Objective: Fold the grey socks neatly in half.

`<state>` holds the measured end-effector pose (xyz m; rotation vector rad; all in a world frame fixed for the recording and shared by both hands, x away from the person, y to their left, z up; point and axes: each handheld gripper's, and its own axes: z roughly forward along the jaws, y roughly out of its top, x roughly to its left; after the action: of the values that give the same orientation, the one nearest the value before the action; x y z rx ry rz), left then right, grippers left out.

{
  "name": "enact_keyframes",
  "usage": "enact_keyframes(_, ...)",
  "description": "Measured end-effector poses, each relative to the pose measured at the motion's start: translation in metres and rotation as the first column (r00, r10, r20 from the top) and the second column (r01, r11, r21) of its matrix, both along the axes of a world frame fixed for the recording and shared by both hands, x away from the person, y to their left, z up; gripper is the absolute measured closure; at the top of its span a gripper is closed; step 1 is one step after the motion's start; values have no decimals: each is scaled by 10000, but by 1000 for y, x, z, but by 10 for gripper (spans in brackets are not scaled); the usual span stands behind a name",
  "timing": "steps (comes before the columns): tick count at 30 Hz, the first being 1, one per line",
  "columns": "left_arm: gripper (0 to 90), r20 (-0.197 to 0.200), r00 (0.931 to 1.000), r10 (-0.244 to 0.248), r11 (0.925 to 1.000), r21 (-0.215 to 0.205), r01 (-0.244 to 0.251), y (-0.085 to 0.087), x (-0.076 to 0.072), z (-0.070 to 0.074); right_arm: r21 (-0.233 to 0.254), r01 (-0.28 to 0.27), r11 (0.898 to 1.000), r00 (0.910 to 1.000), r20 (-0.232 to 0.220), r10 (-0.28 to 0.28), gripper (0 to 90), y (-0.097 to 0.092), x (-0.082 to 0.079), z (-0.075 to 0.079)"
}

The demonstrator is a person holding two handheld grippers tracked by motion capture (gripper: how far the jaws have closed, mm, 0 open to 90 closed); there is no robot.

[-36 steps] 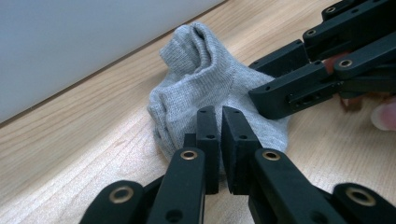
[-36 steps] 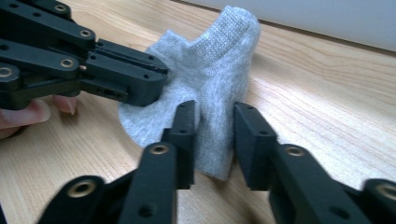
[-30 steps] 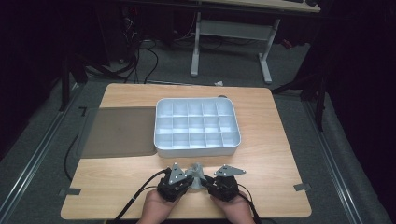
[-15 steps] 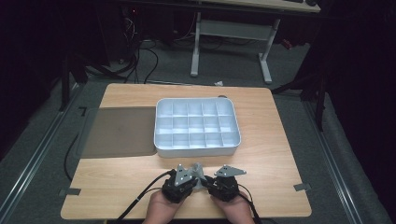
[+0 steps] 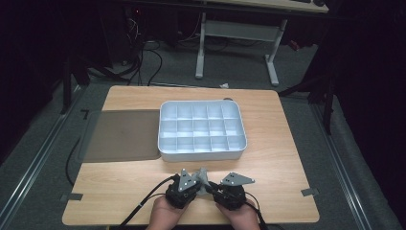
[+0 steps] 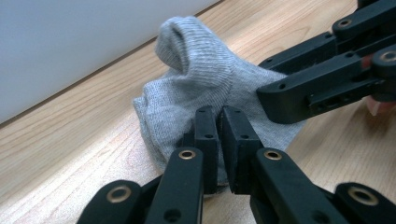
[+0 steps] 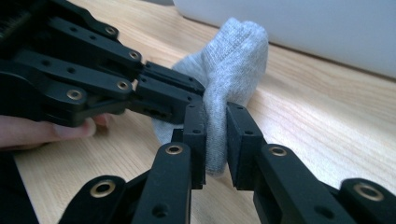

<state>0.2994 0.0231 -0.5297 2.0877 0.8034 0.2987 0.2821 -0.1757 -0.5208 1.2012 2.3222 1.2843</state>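
This looks like a lab or test room set up for recording, not a home. A small wooden table [image 5: 268, 129] stands alone on grey carpet [image 5: 364, 158], with strips of tape [image 5: 310, 192] marking spots on its top. Metal rails [image 5: 36, 163] run along the floor on both sides of it. Behind stands a desk with white metal legs [image 5: 271, 62] (the sort whose height can be set), and loose black cables [image 5: 143, 62] lie tangled on the floor under dark equipment nearby. The surroundings are dim while the table is lit. On it sit a white compartment tray [image 5: 165, 143] and a dark mat [image 5: 119, 134], laid out squarely.
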Motion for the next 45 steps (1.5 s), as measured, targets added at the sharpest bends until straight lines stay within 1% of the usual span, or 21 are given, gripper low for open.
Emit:
enact_keyframes(5, 852, 7, 10000, -32, 10000, -33, 32, 0, 0, -1, -129, -167, 9998, 9994, 307, 171, 781, 1, -2, 3)
enact_keyframes(7, 853, 9, 10000, -47, 10000, -45, 47, 0, 0, -1, 448, 156, 9989, 9984, 532, -180, 740, -9, 0, 8)
enact_keyframes(8, 853, 6, 10000, -53, 10000, -55, 53, 0, 0, -1, 558, 382, 9977, 9972, 629, -417, 726, -15, 2, 11)
enact_keyframes(9, 853, 8, 10000, -58, 10000, -60, 58, 1, 0, -1, 530, 826, 9952, 9938, 697, -862, 685, -24, 6, 12)
enact_keyframes(10, 853, 4, 10000, -63, 10000, -66, 63, 1, 0, -1, 530, 826, 9952, 9938, 697, -862, 685, -24, 6, 12)
enact_keyframes(11, 853, -6, 10000, -65, 10000, -73, 65, 1, 0, -1, 464, 960, 9943, 9931, 637, -989, 660, -26, 8, 11)
enact_keyframes(12, 852, 11, 10000, -61, 10000, -77, 62, 1, 0, -1, 313, 1148, 9929, 9922, 445, -1162, 621, -28, 11, 8)
enact_keyframes(13, 852, 87, 9999, -53, 10000, -62, 54, 1, 0, -1, 138, 1179, 9929, 9924, 341, -1184, 616, -28, 14, 5)
enact_keyframes(15, 857, 242, 9997, -15, 10000, -76, 17, 0, -2, 0, -318, 1077, 9937, 9936, 363, -1066, 618, -23, 15, 1)
enact_keyframes(17, 858, 389, 9992, 49, 9996, -291, -37, 2, -4, 3, -462, 1031, 9936, 9946, 202, -1023, 654, -20, 17, 0)
enact_keyframes(19, 857, 589, 9981, 194, 9987, -487, -166, 4, -4, 7, -728, 1069, 9916, 9942, 219, -1055, 736, -16, 17, -2)
enact_keyframes(21, 857, 531, 9981, 317, 9987, -413, -295, 5, -2, 7, -659, 1023, 9926, 9948, 58, -1021, 787, -15, 17, -4)
enact_keyframes(23, 858, 293, 9990, 339, 9990, -296, -330, 4, 1, 3, -730, 1044, 9918, 9944, -76, -1053, 817, -13, 17, -5)
enact_keyframes(25, 861, 322, 9991, 292, 9996, -69, -290, 2, 1, 0, -842, 1027, 9911, 9940, -283, -1054, 835, -13, 17, -7)
enact_keyframes(29, 865, 258, 9994, 232, 9997, -9, -232, 1, 2, -1, -929, 869, 9919, 9950, -401, -910, 861, -10, 17, -10)
enact_keyframes(30, 865, 283, 9993, 244, 9997, -8, -244, 1, 2, -2, -858, 826, 9929, 9954, -422, -864, 862, -8, 16, -10)
enact_keyframes(34, 870, 289, 9993, 239, 9997, 18, -240, 0, 2, -2, -851, 596, 9946, 9978, -240, -619, 875, 0, 16, -10)
enact_keyframes(36, 872, 285, 9993, 230, 9997, 23, -231, 0, 1, -2, -848, 619, 9945, 9977, -225, -640, 891, 1, 16, -8)
enact_keyframes(40, 879, 285, 9994, 210, 9998, 64, -211, 0, 1, -2, -586, 499, 9970, 9984, -224, -513, 900, 1, 17, -7)
enact_keyframes(43, 884, 318, 9993, 218, 9997, 93, -221, 0, 1, -2, -165, 99, 9998, 9999, 105, -97, 900, 6, 12, 0)
enact_keyframes(45, 890, 346, 9991, 254, 9996, 144, -259, -1, 0, -2, -49, -176, 9998, 9992, 366, 178, 900, 11, 8, 4)
